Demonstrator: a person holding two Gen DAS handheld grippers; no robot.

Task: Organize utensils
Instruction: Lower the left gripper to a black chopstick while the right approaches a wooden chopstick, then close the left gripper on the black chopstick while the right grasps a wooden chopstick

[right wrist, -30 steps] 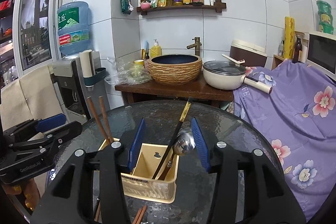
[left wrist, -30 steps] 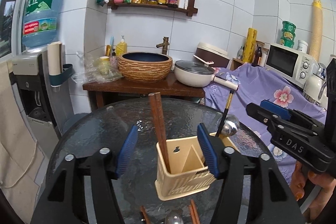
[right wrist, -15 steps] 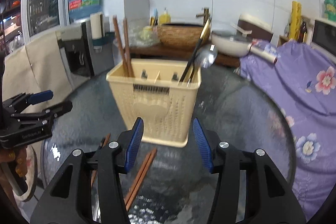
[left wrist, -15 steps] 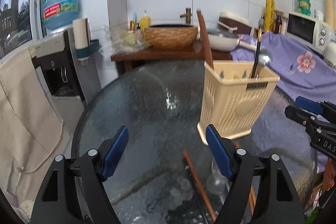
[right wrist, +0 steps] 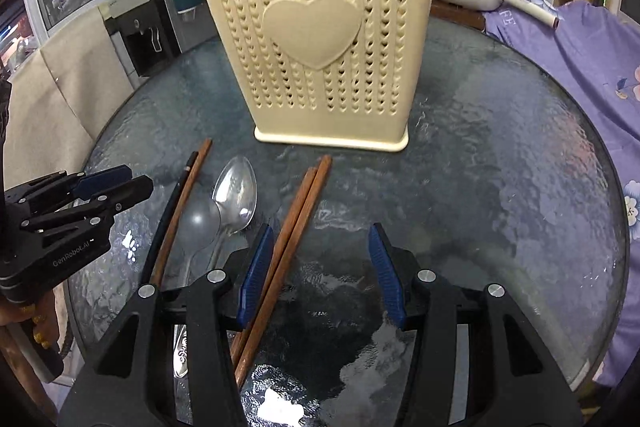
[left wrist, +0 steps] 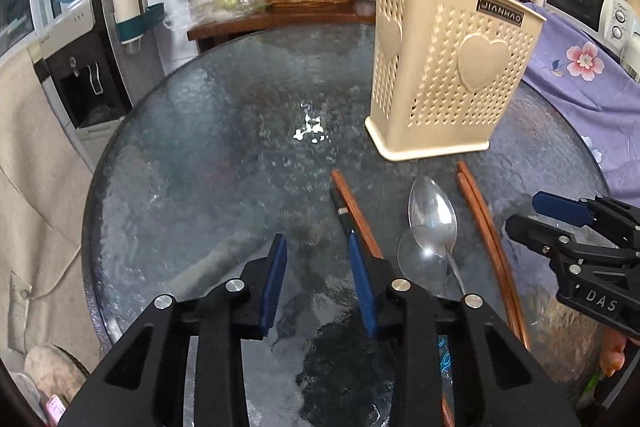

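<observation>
On the round glass table (right wrist: 500, 131) a cream utensil basket (right wrist: 316, 39) stands upright, with chopsticks and a ladle sticking out of its top. In front of it lie a brown chopstick pair (right wrist: 296, 227), two spoons (right wrist: 236, 191) and one more brown chopstick beside a black one (left wrist: 340, 205). The right gripper (right wrist: 320, 267) has its jaws apart, empty, the pair lying just inside its left pad. The left gripper (left wrist: 318, 279) has just been closing; its jaws stand apart over bare glass, the black chopstick just beyond its right pad.
</observation>
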